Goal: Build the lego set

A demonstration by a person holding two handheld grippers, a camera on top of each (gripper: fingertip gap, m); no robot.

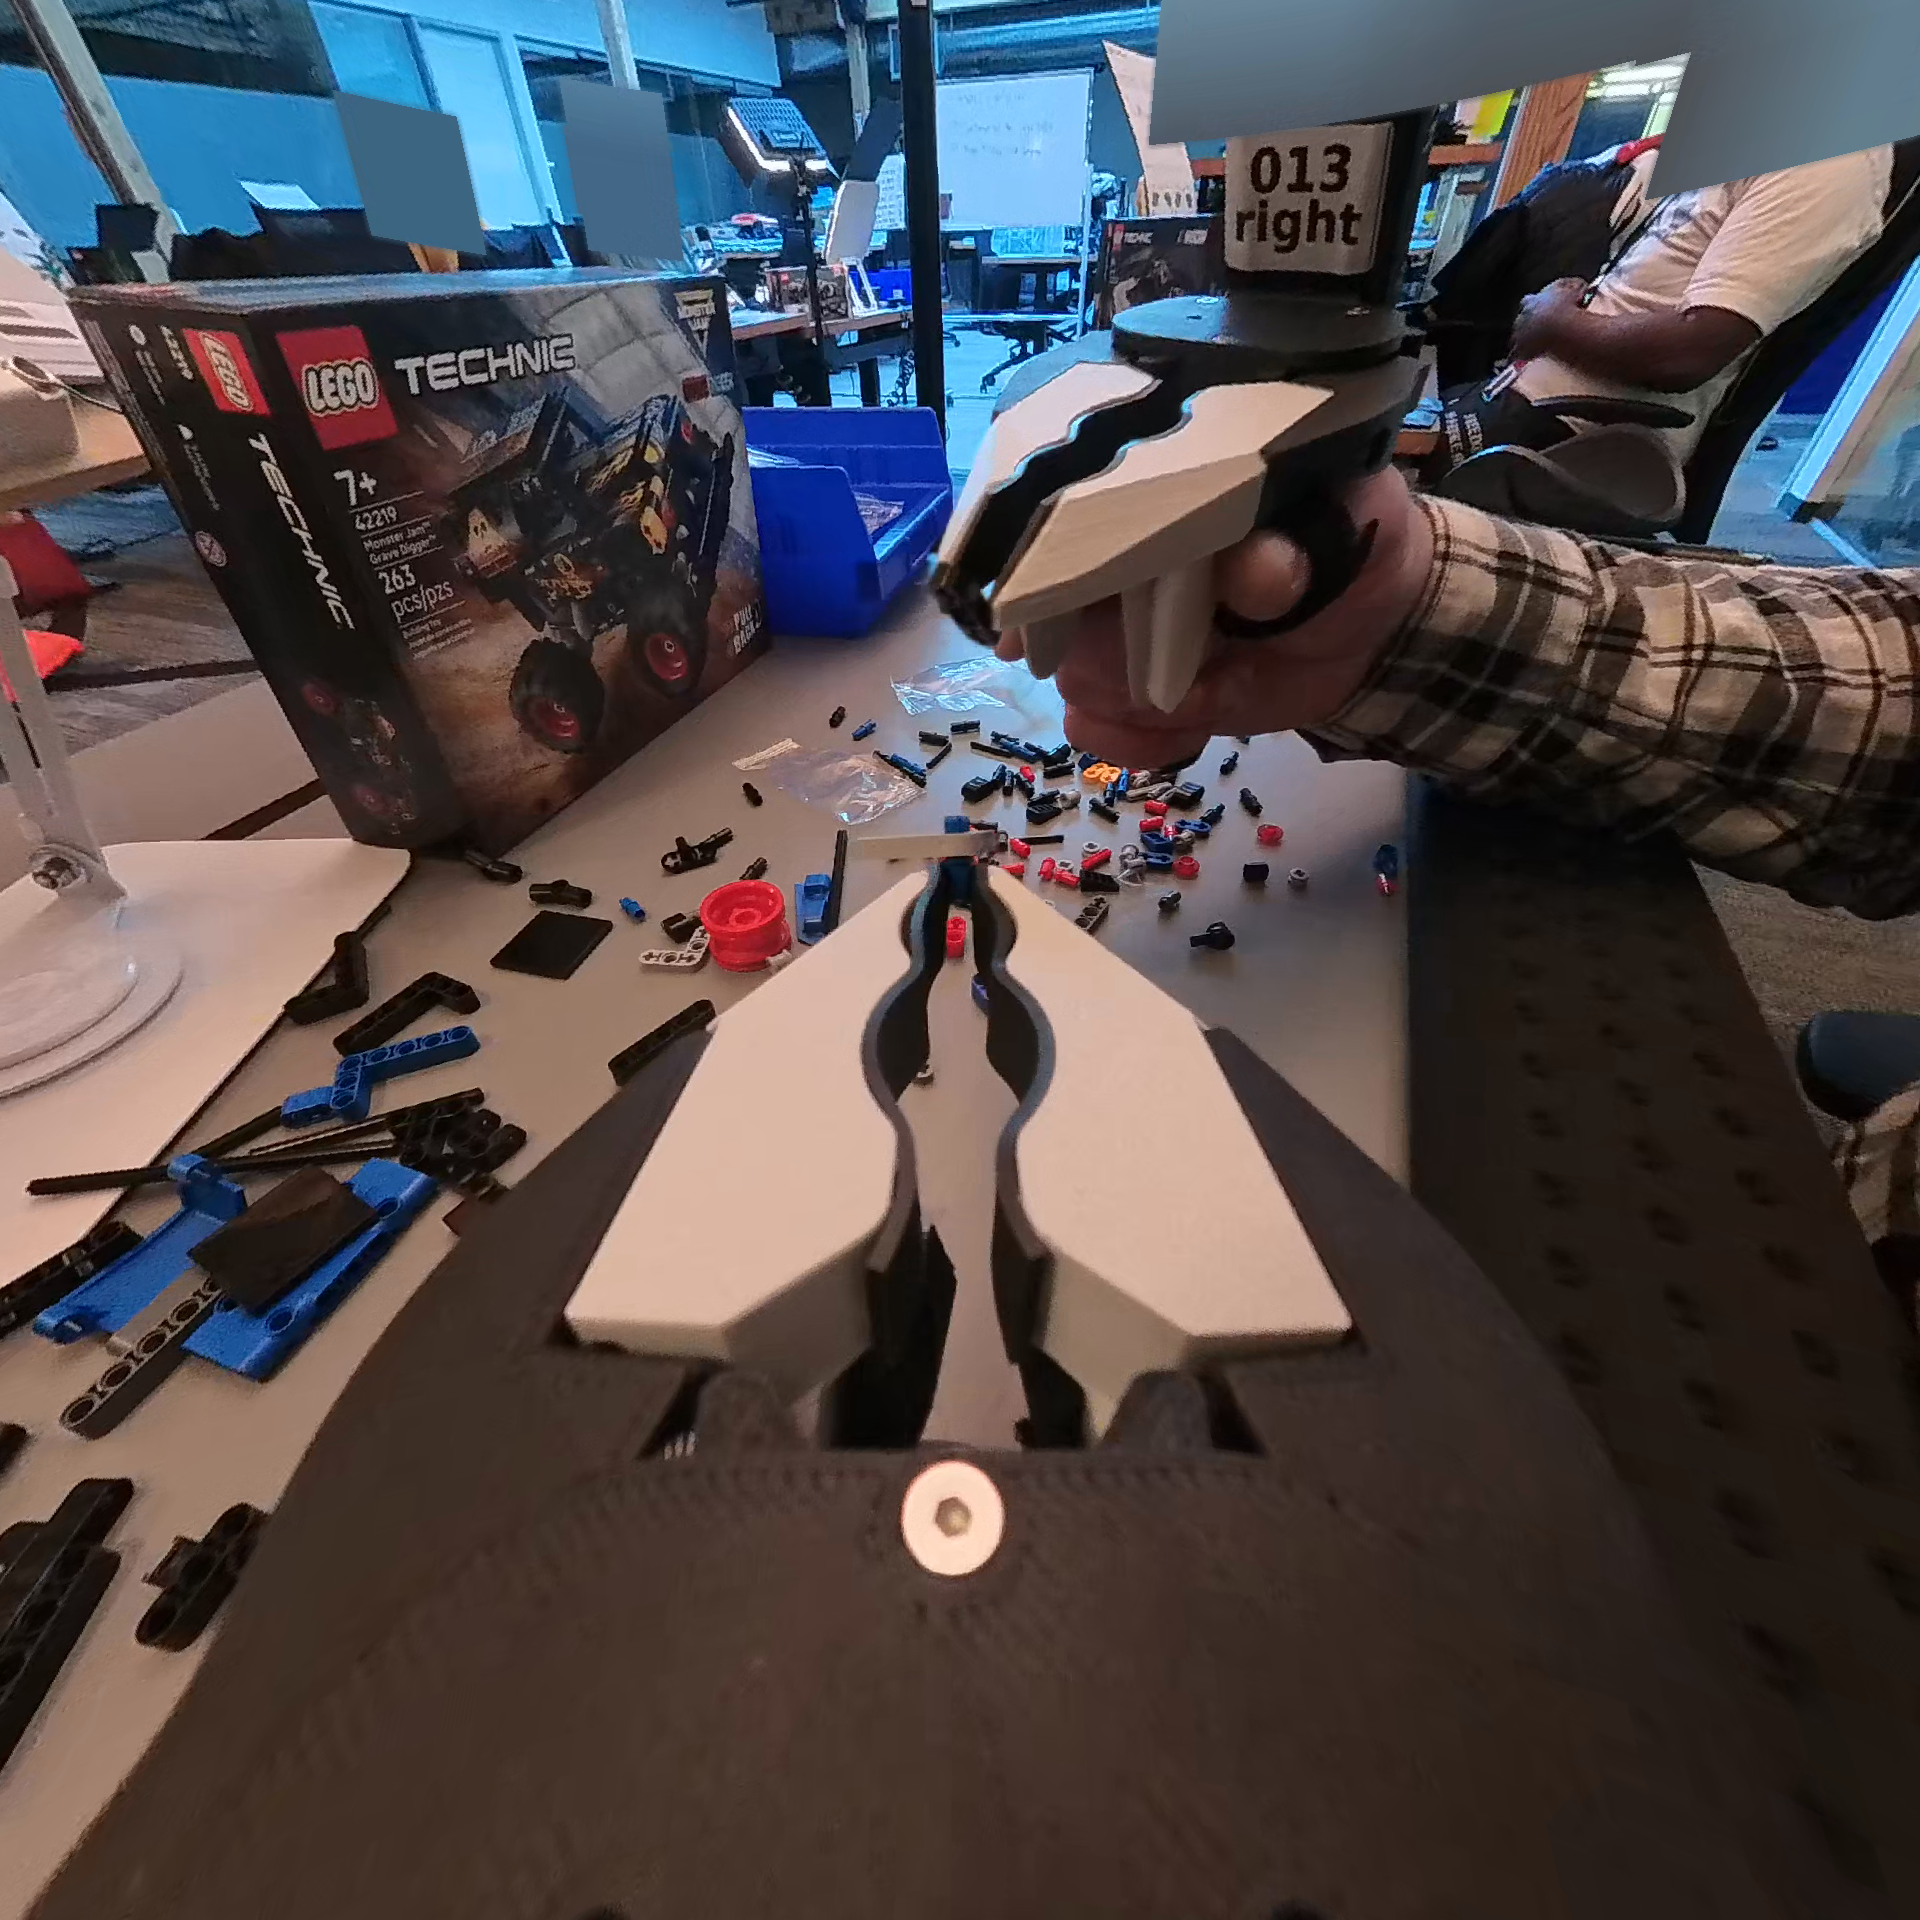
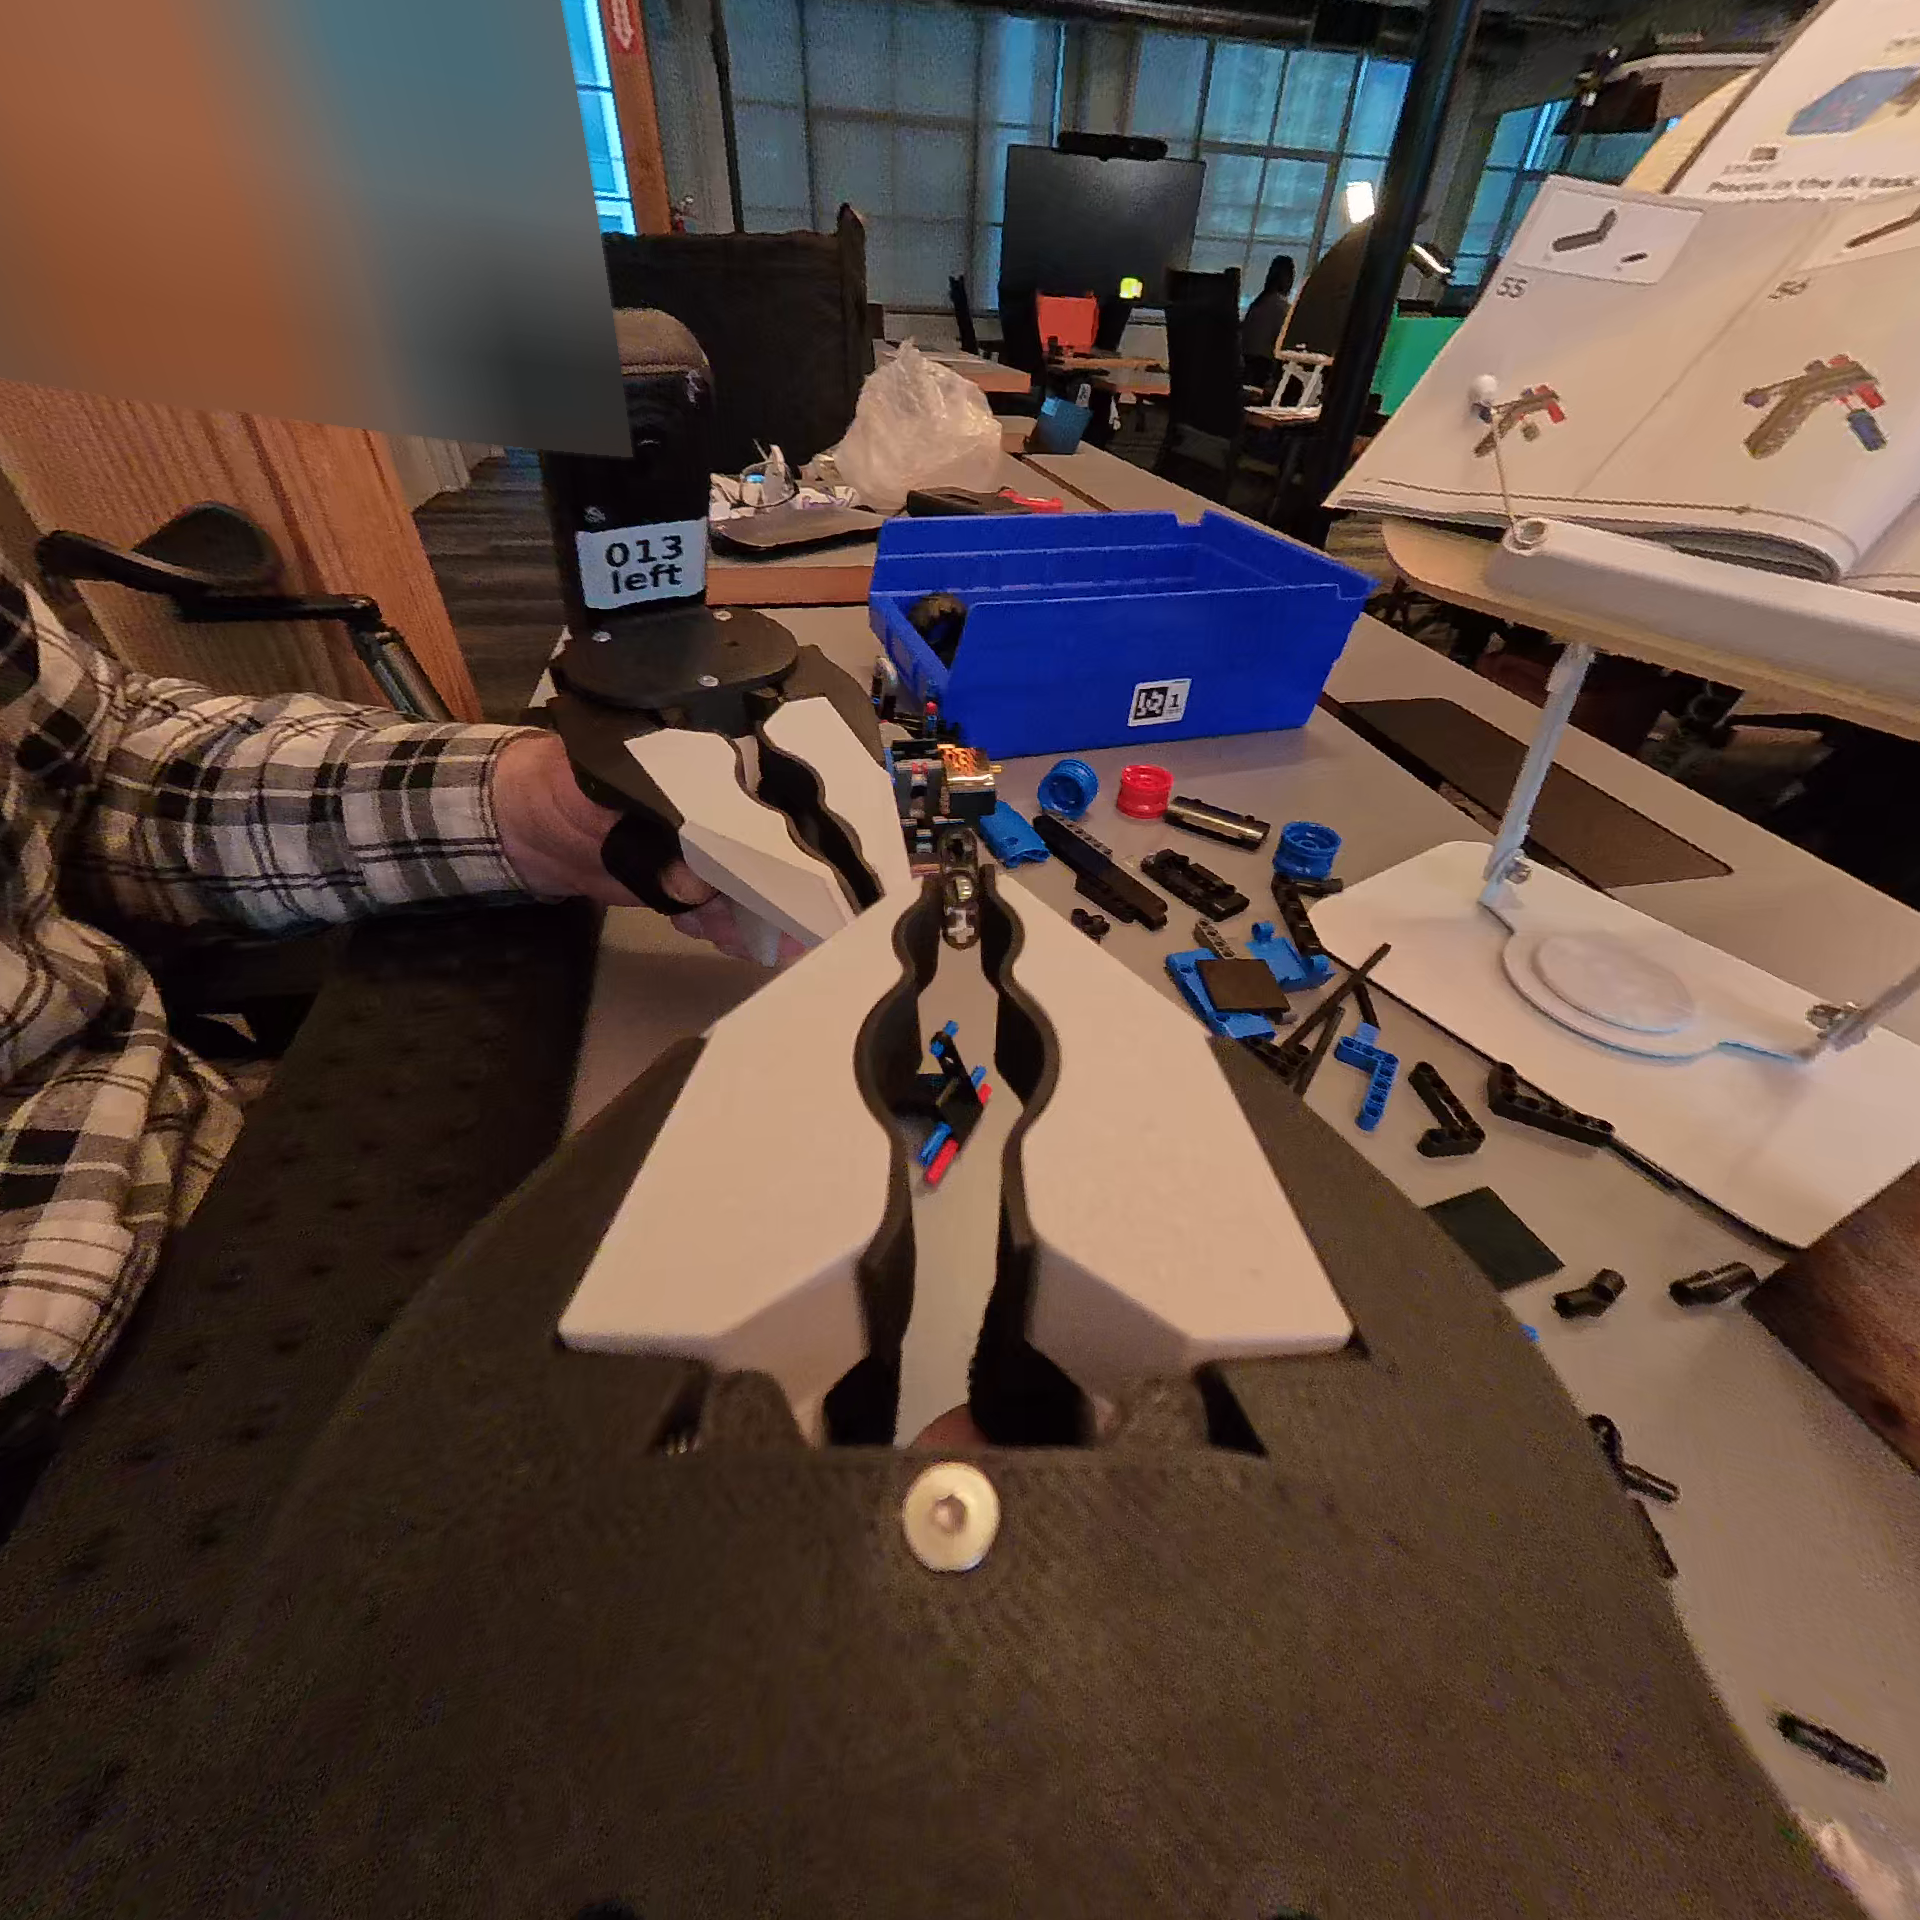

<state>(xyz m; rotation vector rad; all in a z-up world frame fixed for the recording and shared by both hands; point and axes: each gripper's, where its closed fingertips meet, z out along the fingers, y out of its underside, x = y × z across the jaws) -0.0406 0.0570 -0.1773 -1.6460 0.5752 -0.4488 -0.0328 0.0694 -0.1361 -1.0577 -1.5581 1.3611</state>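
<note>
In the left wrist view my left gripper (image 1: 956, 875) is shut on a small part-built model (image 1: 940, 842) of blue and black pieces with a grey beam across it. The right wrist view shows that model (image 2: 940, 790) with an orange-patterned piece, held above the grey table (image 2: 1382, 727). My right gripper (image 2: 958, 883) is shut on a small grey and black piece (image 2: 961, 914), its tips just below the model. In the left wrist view the right gripper (image 1: 971, 608) is raised above the table, tilted down to the left. A small blue, black and red sub-assembly (image 2: 951, 1101) lies under my right gripper.
The set's box (image 1: 447, 540) stands at the left, a blue bin (image 2: 1101, 634) behind it. Small pins and connectors (image 1: 1122, 821) are scattered mid-table. Wheel hubs (image 2: 1143, 790), black beams (image 2: 1101, 873) and a blue frame (image 1: 239, 1268) lie around. An instruction booklet (image 2: 1662, 364) sits on a white stand (image 2: 1600, 977). The grippers' ends are close to 5 cm from one another.
</note>
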